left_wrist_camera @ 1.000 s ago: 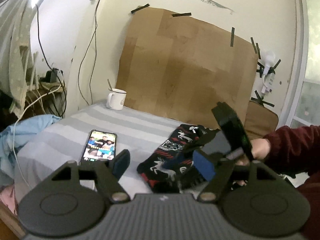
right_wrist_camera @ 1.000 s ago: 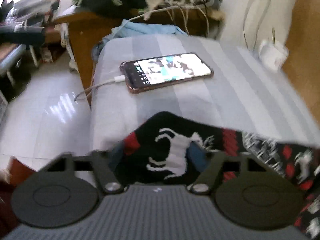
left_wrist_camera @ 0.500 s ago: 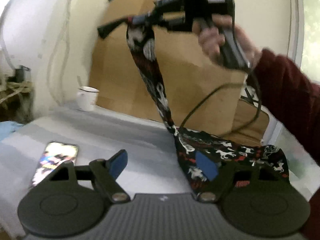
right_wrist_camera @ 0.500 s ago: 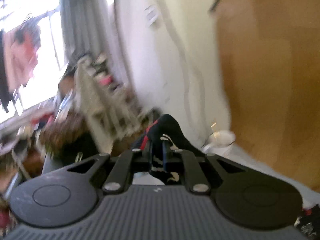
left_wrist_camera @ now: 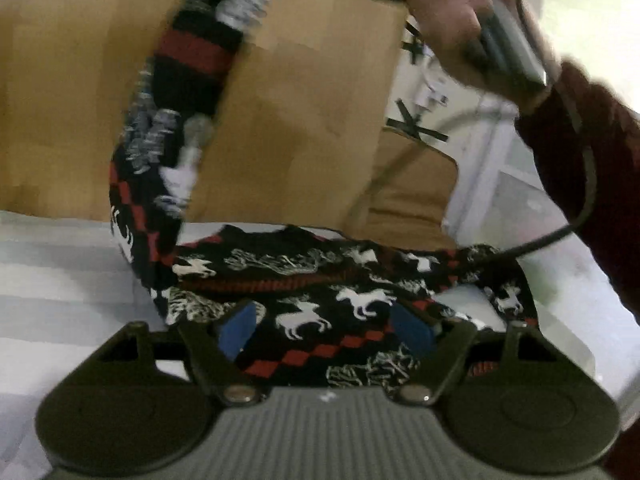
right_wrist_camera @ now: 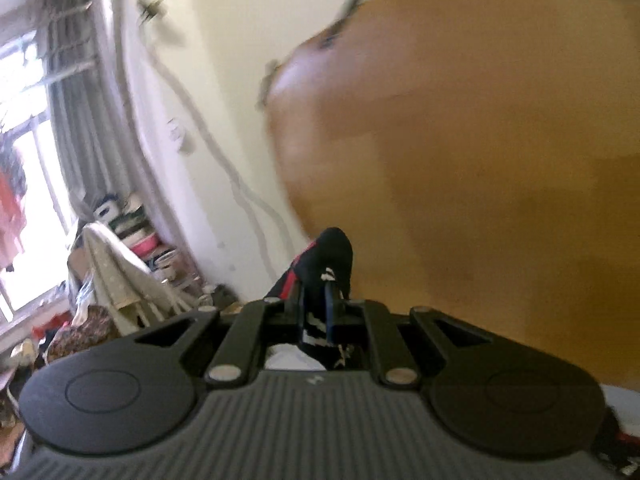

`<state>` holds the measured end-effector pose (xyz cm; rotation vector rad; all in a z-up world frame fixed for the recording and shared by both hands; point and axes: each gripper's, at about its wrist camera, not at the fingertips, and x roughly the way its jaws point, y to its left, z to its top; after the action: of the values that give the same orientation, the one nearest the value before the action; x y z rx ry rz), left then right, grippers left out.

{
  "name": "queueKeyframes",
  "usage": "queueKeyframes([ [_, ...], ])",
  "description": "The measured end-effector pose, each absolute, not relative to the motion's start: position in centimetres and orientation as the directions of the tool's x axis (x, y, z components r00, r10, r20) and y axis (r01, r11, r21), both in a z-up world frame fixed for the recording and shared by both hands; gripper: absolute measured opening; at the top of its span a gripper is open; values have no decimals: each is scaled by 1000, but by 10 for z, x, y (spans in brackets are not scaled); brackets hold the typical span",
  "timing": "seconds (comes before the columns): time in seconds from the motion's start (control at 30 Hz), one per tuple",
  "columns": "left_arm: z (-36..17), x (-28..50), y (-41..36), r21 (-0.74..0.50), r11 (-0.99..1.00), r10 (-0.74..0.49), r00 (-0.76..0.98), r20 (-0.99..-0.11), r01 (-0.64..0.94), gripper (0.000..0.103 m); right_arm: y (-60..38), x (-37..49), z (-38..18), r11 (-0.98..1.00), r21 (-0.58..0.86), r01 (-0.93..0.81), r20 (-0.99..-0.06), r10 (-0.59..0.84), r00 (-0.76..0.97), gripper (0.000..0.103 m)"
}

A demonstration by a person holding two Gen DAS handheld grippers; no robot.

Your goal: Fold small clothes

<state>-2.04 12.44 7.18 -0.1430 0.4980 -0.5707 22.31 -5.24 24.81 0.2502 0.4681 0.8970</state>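
Note:
A black sock with red bands and white reindeer hangs from my right gripper, which is raised at the top edge of the left wrist view. In the right wrist view my right gripper is shut on the sock's end. A second matching sock lies across the striped table. My left gripper is open just above it, blue pads either side of the fabric.
A brown cardboard sheet leans on the wall behind the grey striped table. A black cable trails from the right hand. Clutter and a window lie off to the left.
My right gripper has closed on one sock and lifted it high off the table. My left gripper has moved right, over the second sock; the phone and mug are out of view.

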Motion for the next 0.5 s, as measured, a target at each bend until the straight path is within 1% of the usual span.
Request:
queueKeyframes([
  [0.1, 68, -19, 136, -247, 840, -542, 733, -410, 483, 78, -114, 239, 219, 640, 456, -619, -298, 765, 571, 13],
  [0.2, 73, 5, 155, -282, 882, -468, 777, -421, 379, 80, -170, 250, 177, 660, 519, -544, -308, 738, 601, 13],
  [0.27, 72, 28, 168, -332, 899, -418, 784, -460, 284, 80, -201, 254, 139, 673, 577, -463, -334, 712, 618, 13],
  [0.33, 65, 58, 175, -361, 915, -358, 772, -526, 179, 80, -226, 256, 101, 700, 609, -373, -380, 670, 638, 13],
  [0.4, 56, 90, 175, -394, 910, -354, 741, -570, 132, 80, -246, 260, 67, 725, 631, -276, -439, 627, 643, 13],
  [0.47, 46, 118, 171, -417, 902, -367, 706, -605, 110, 80, -261, 263, 38, 719, 668, -193, -475, 612, 633, 14],
  [0.5, 42, 127, 169, -416, 903, -364, 696, -619, 102, 80, -267, 264, 27, 708, 689, -157, -486, 612, 624, 17],
])
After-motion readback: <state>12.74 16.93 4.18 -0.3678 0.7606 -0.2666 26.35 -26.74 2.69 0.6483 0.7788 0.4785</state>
